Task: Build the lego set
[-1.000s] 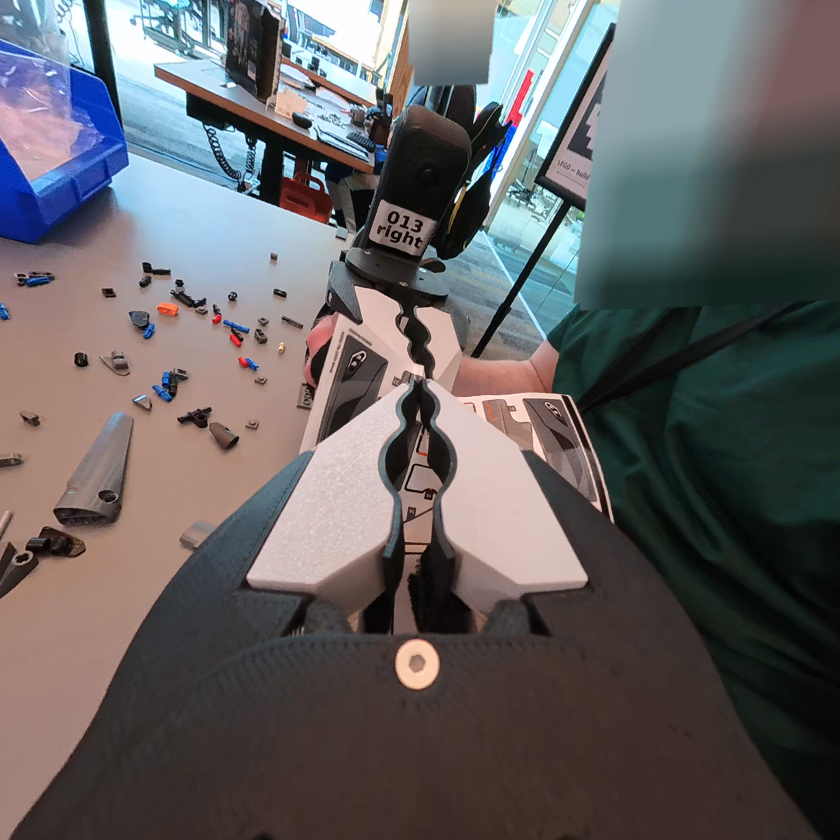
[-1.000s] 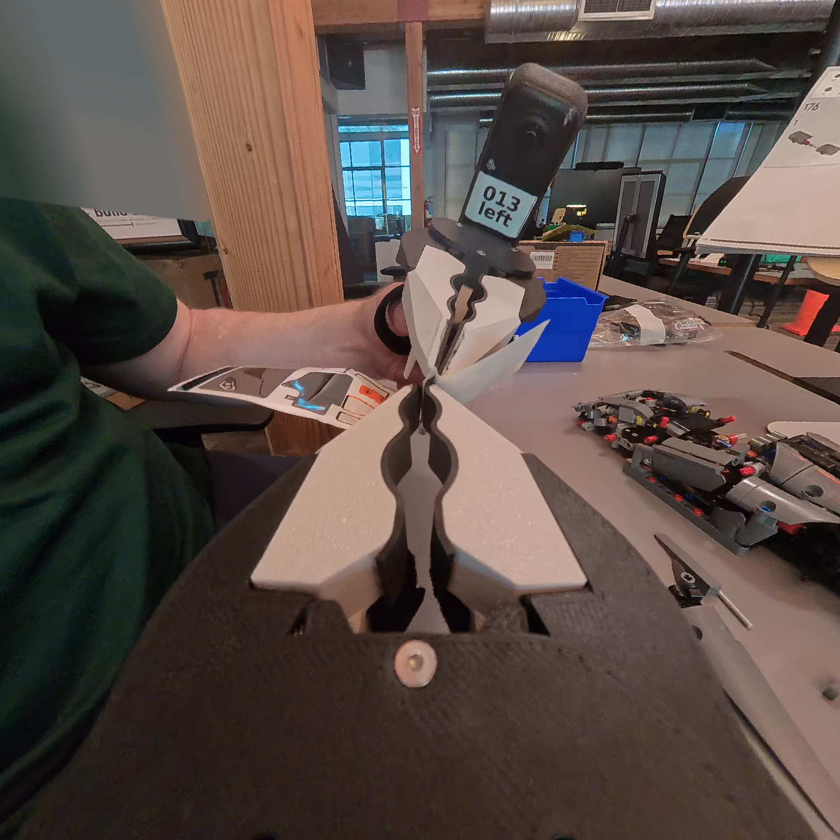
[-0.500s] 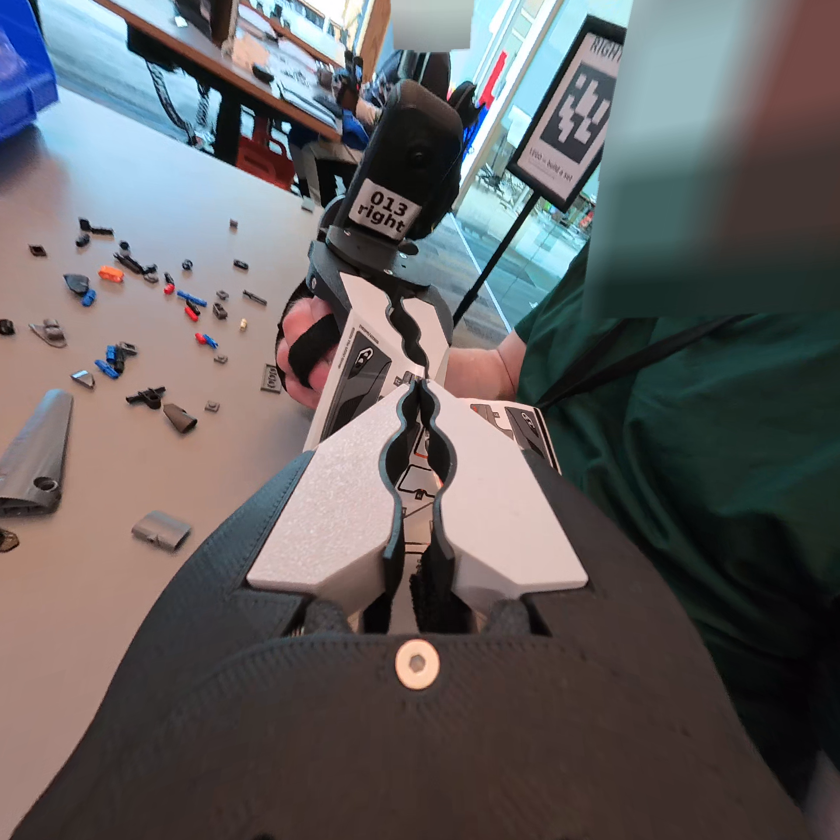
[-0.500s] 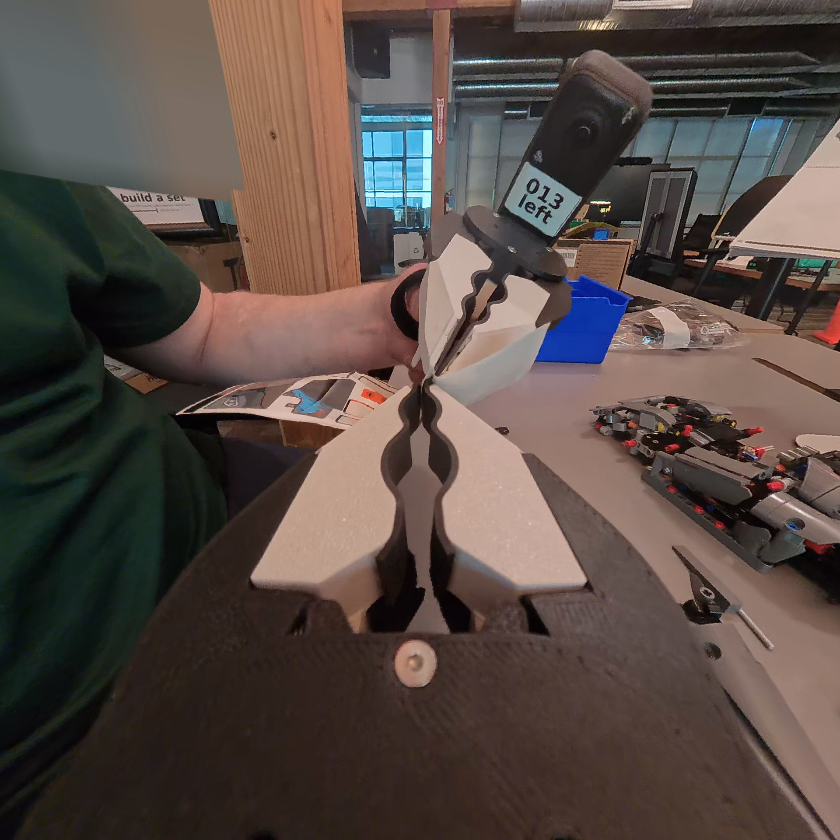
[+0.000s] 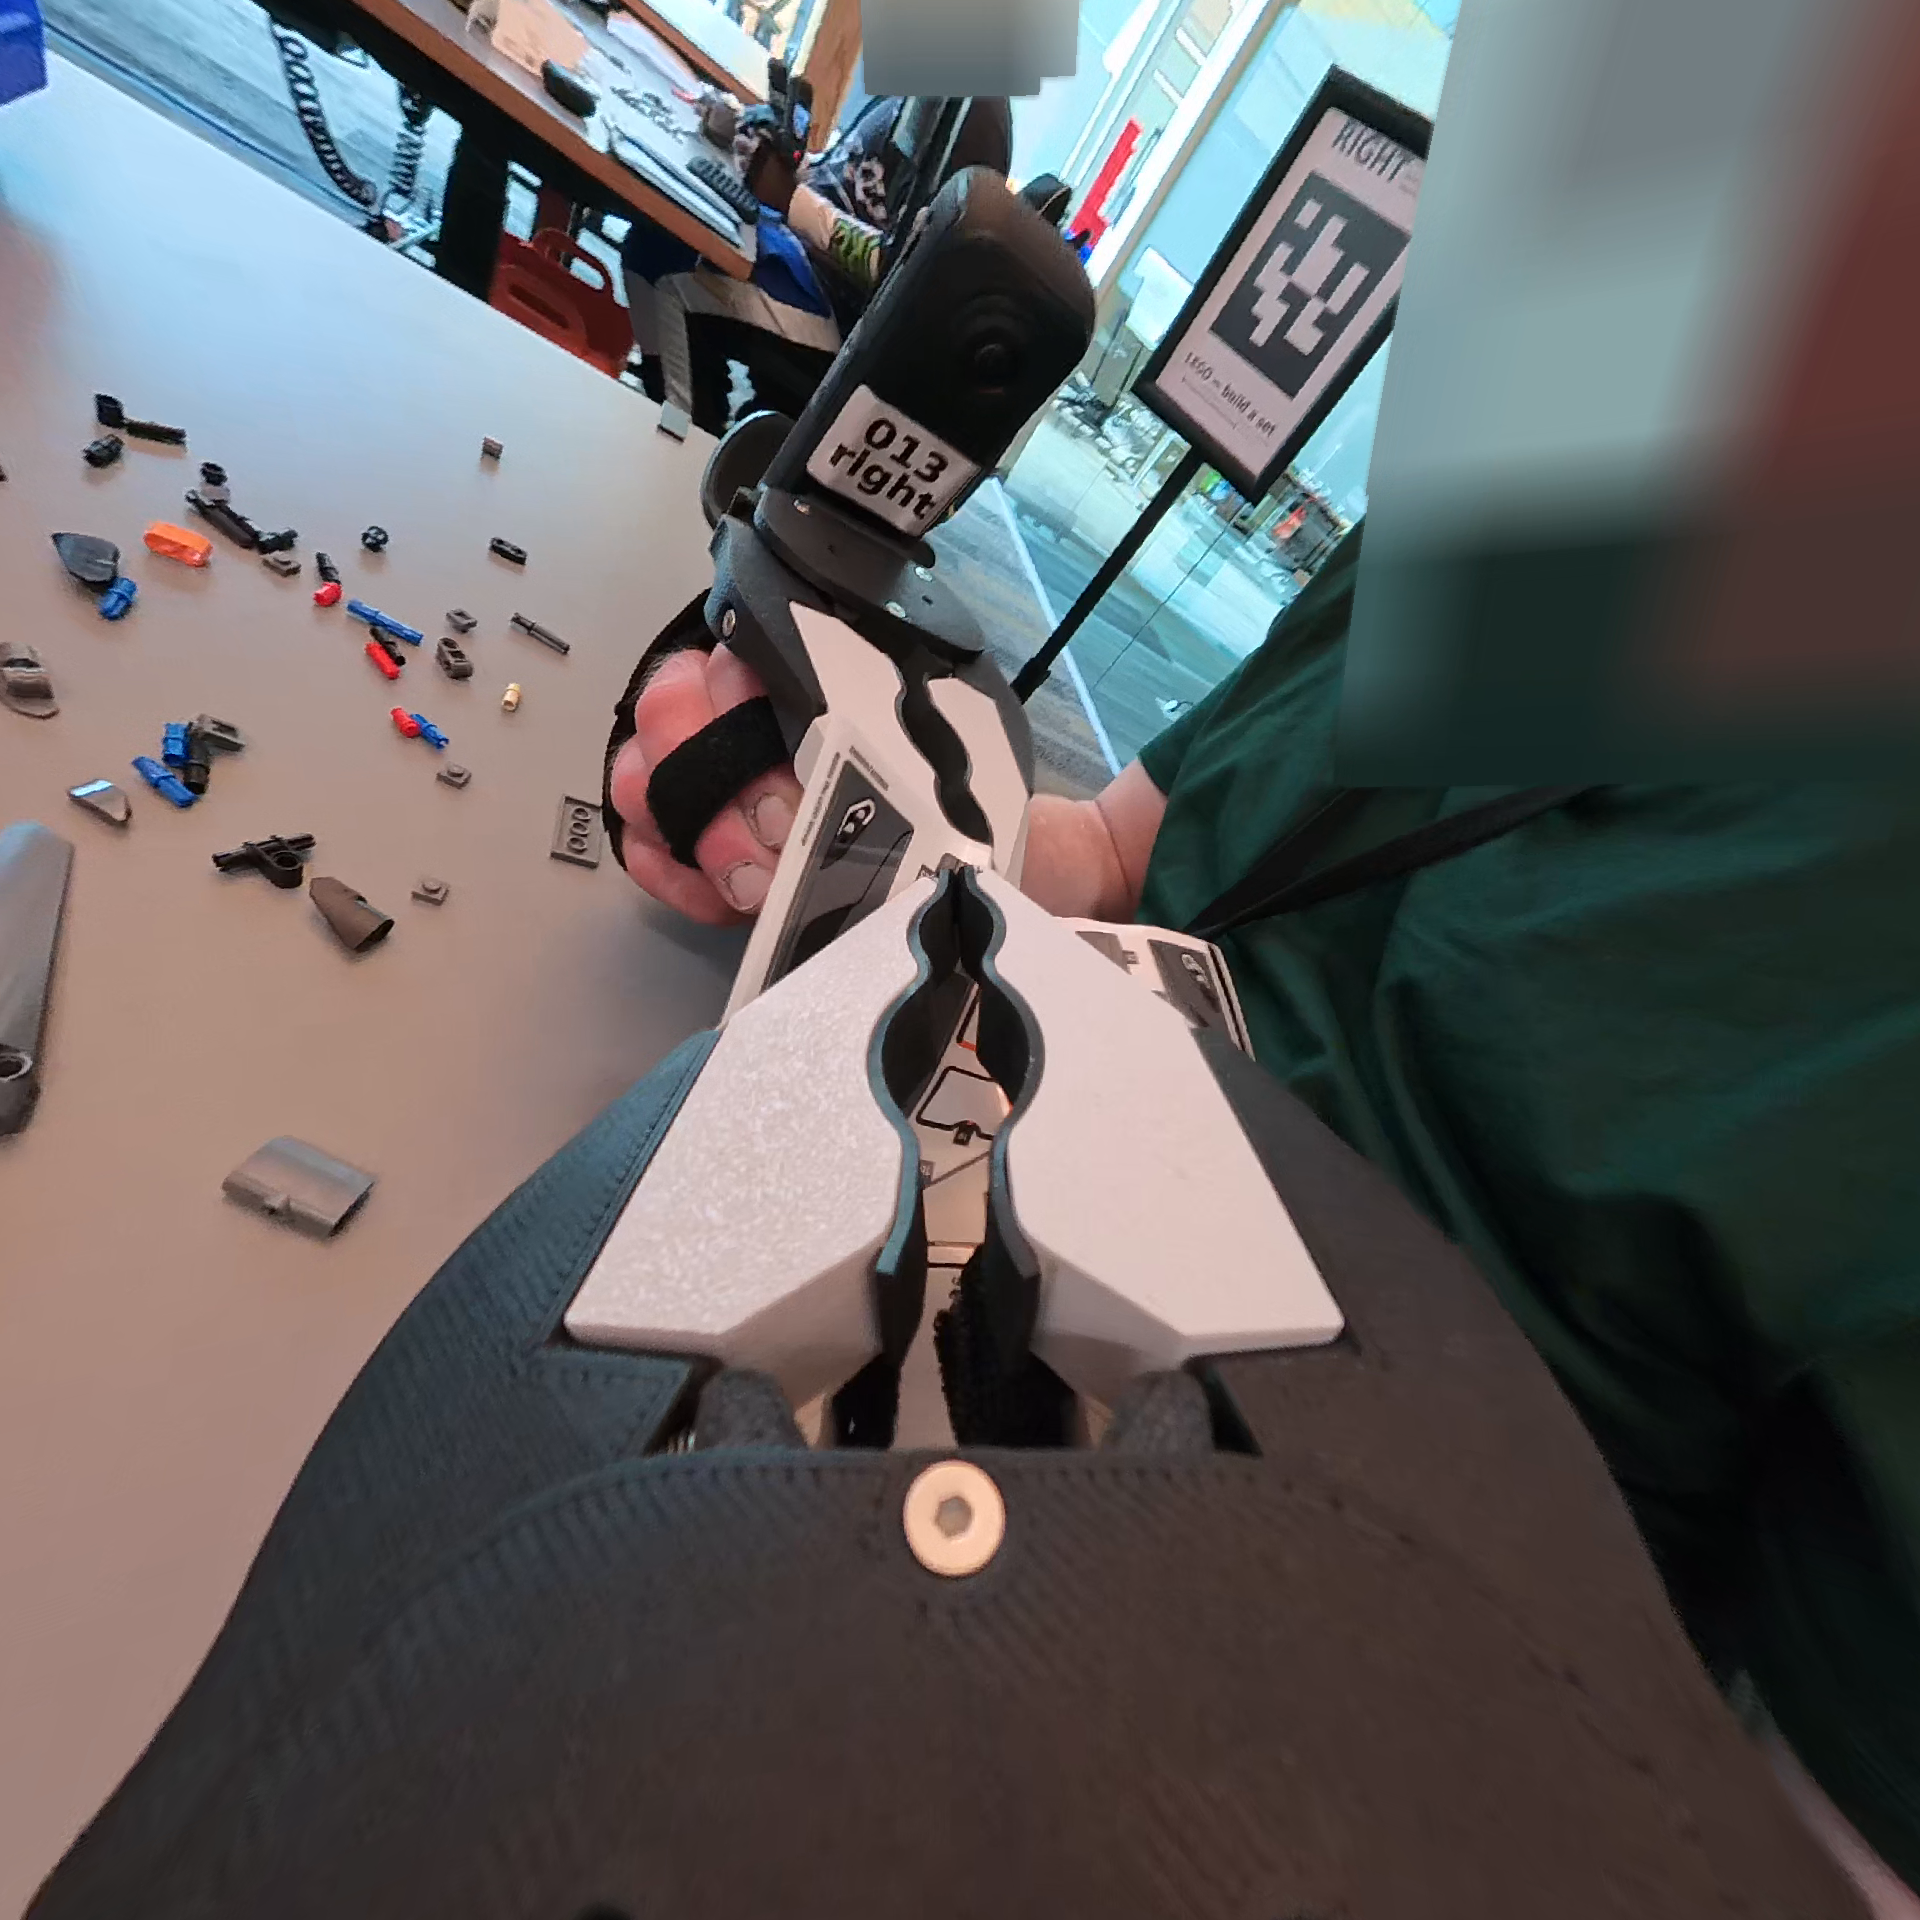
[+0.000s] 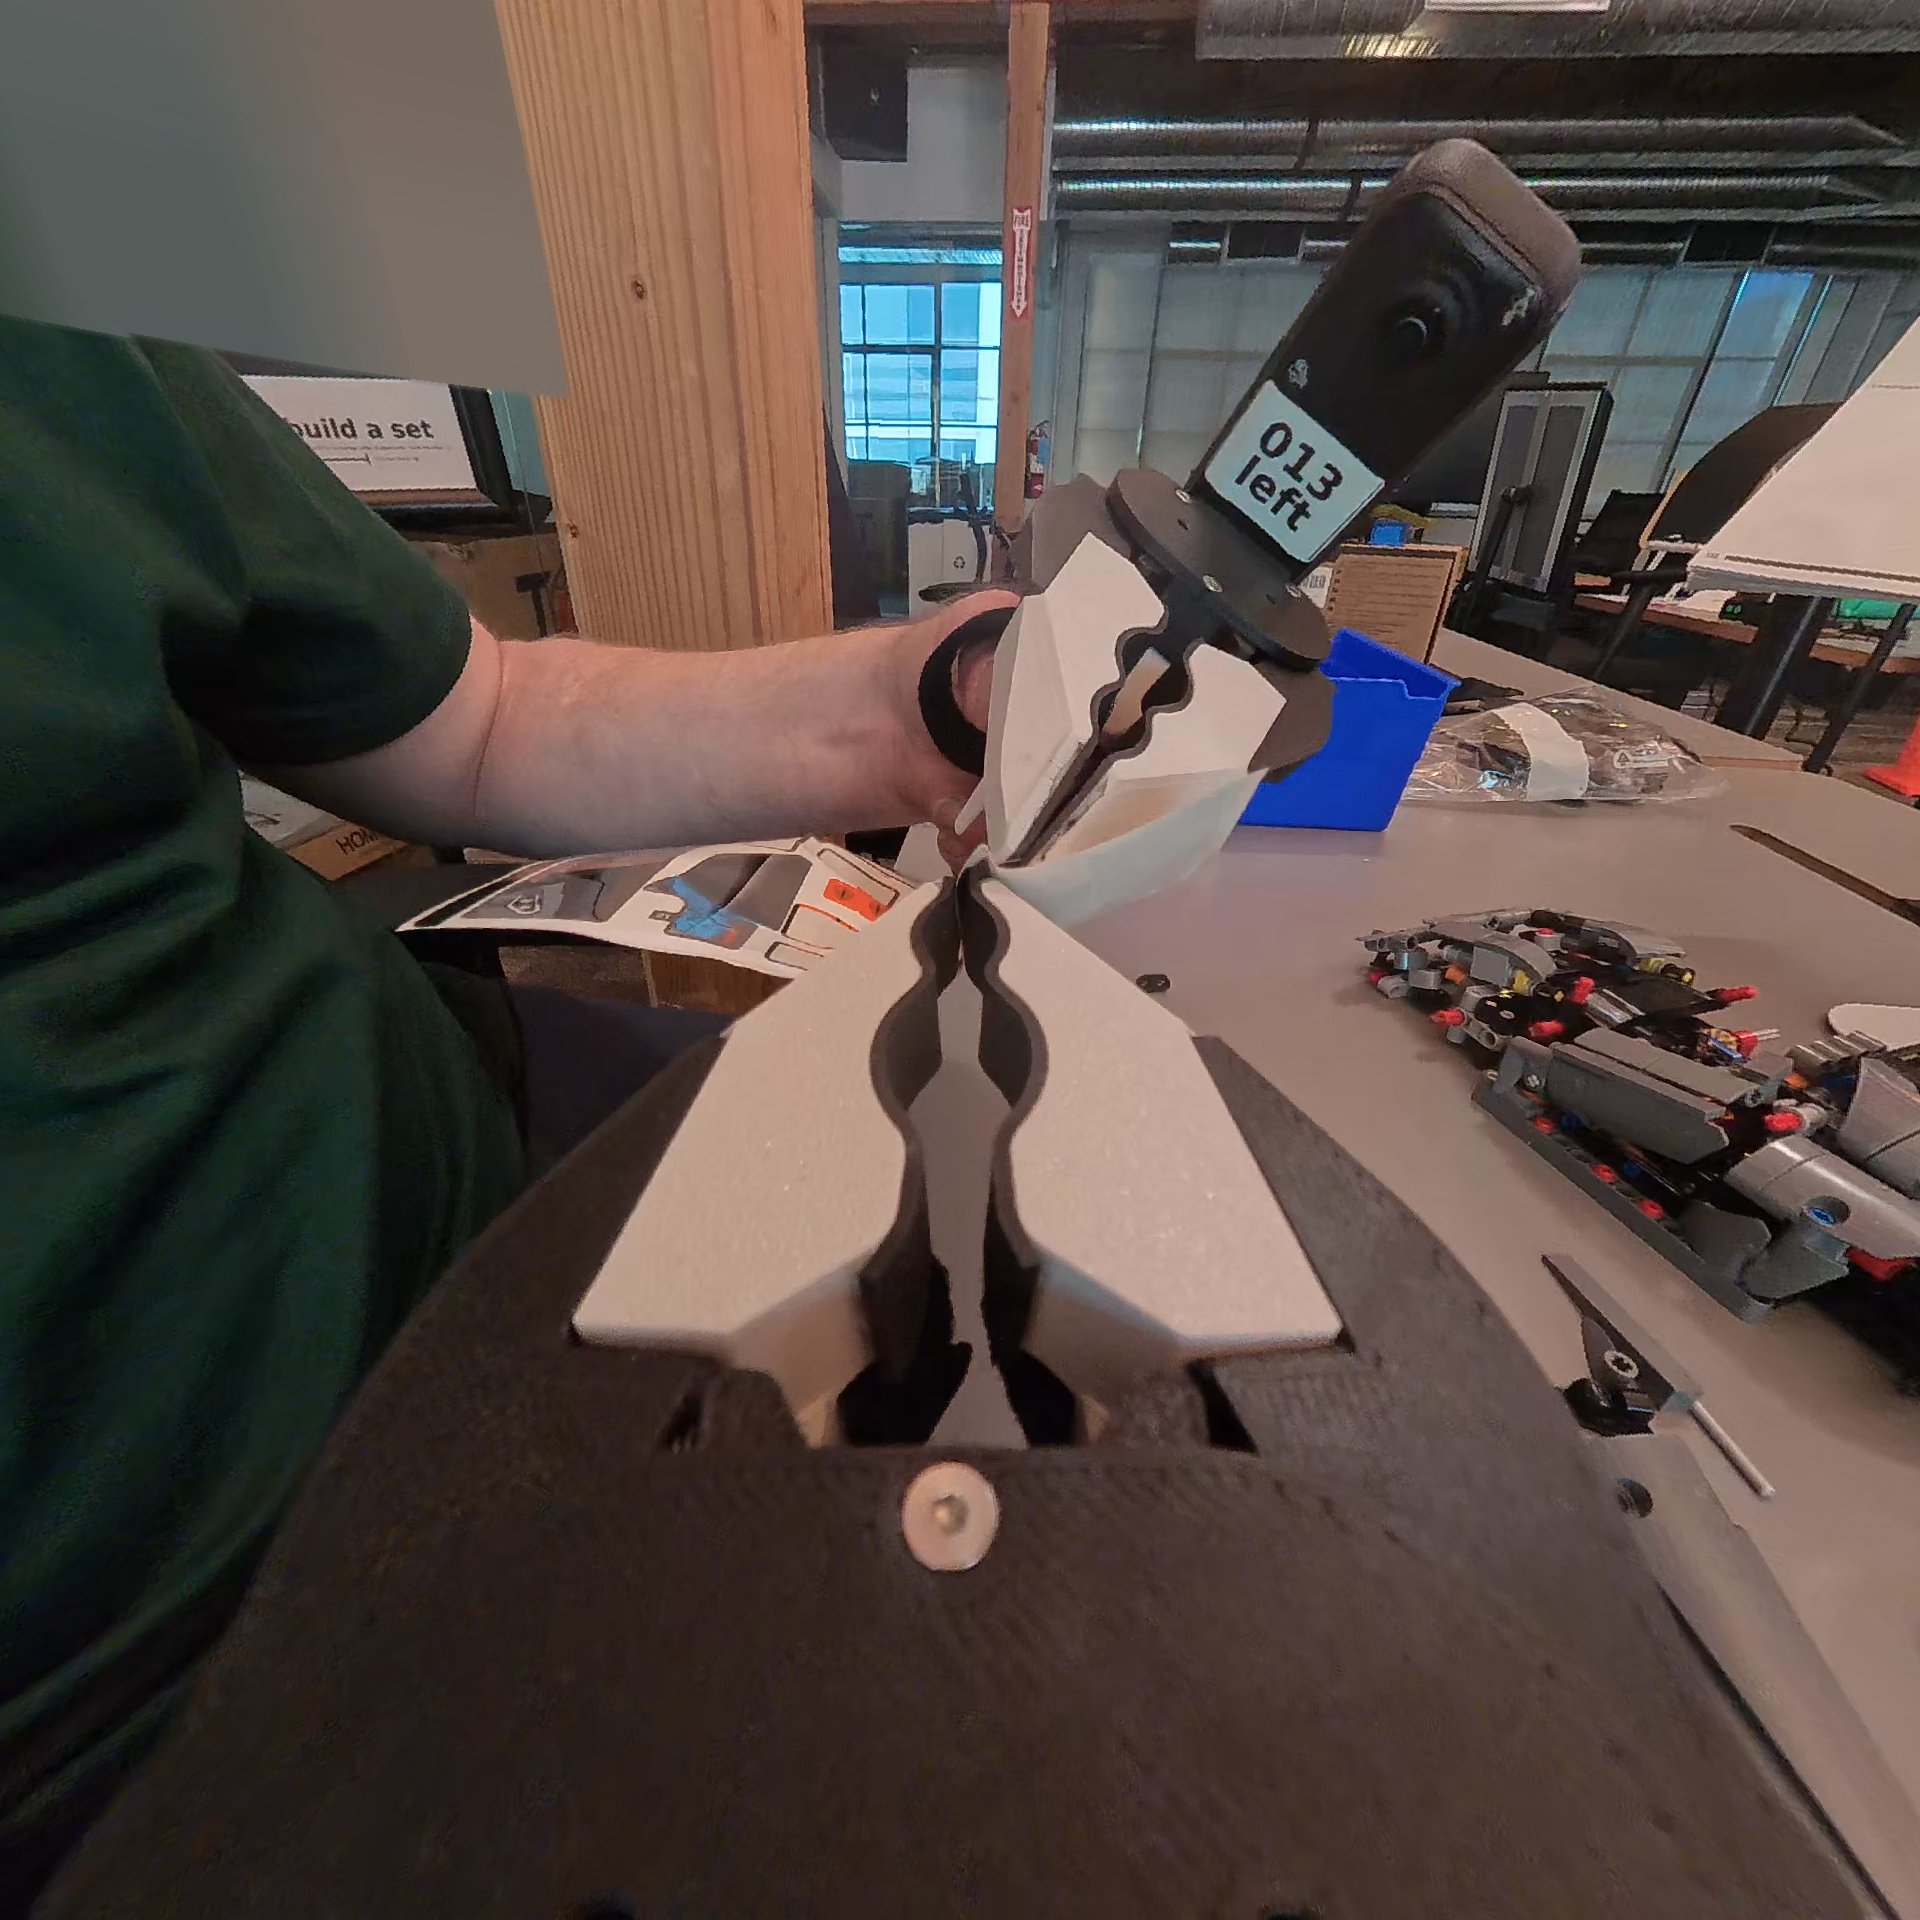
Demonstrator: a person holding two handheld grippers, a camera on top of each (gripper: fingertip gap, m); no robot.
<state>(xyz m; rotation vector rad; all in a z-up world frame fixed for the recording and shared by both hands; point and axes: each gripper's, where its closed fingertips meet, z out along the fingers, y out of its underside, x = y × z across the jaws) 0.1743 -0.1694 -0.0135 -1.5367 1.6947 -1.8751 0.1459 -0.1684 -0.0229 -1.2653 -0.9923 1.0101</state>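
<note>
Both grippers, left gripper [image 5: 958, 883] and right gripper [image 6: 961, 883], pinch the sticker sheet [image 6: 665, 899] (fingers closed on it).

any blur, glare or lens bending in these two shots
Left wrist view: bright window light washes out the background, the table takes a pale sheen at top left, and its far edge bows. Right wrist view: even indoor light, the wooden post leans from lens bending, and the lego model stays sharp. Soft patches in both were added afterwards.

grey table [image 5: 312, 312], loose lego pieces [image 5: 384, 644], part-built model [image 6: 1662, 1091]
</note>
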